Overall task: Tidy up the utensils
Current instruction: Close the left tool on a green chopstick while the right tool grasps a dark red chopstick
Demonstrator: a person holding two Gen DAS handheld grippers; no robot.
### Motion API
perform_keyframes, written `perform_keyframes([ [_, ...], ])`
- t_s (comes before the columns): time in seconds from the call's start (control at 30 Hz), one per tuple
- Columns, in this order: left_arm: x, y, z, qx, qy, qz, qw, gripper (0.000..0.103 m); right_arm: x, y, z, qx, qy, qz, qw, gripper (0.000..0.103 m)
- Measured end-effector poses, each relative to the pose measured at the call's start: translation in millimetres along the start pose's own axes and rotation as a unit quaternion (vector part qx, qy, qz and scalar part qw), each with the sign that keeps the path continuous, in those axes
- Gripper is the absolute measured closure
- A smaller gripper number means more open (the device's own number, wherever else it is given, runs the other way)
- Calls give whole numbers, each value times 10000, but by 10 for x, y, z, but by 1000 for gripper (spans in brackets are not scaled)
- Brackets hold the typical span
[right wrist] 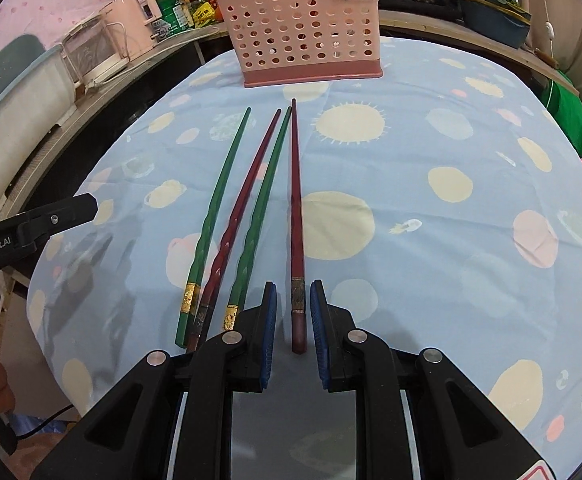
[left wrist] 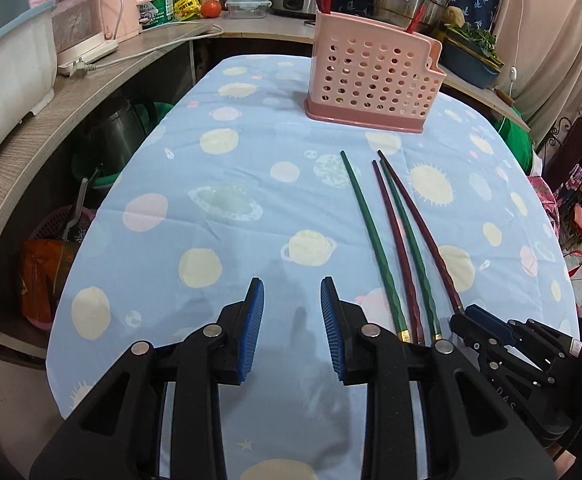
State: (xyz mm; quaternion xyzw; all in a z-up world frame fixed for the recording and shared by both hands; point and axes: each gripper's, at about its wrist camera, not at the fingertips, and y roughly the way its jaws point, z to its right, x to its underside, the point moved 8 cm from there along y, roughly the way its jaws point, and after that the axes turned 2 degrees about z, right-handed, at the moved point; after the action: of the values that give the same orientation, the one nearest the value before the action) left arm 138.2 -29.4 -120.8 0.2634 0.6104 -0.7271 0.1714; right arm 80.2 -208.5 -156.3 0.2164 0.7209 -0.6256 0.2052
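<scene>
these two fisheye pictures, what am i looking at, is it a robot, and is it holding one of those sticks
No robot: a person holds a two-finger clamp in each hand, each carrying a camera that looks along its fingers.

The left wrist view shows the left gripper open over the blue patterned tablecloth, holding nothing.

The right wrist view shows the right gripper open, its blue pads either side of the handle of a dark red chopstick, not yet closed on it.

Three more lie beside it: a green chopstick, a second red one and a second green one. Beyond stands a pink perforated holder.
</scene>
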Motion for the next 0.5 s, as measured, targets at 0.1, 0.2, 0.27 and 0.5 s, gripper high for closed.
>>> perform_keyframes([
  [0.1,36,14,13,10,5,-45,10000,75,-1,-1,5,53,-49,18,10000,86],
  [0.2,72,26,31,29,22,-83,10000,75,2,-2,20,148,-80,36,9999,91],
  [0.27,93,33,48,40,37,-112,9999,75,8,-10,44,198,-54,53,9998,96],
  [0.5,186,71,180,145,155,-239,9995,72,45,-79,188,274,210,137,9993,96],
])
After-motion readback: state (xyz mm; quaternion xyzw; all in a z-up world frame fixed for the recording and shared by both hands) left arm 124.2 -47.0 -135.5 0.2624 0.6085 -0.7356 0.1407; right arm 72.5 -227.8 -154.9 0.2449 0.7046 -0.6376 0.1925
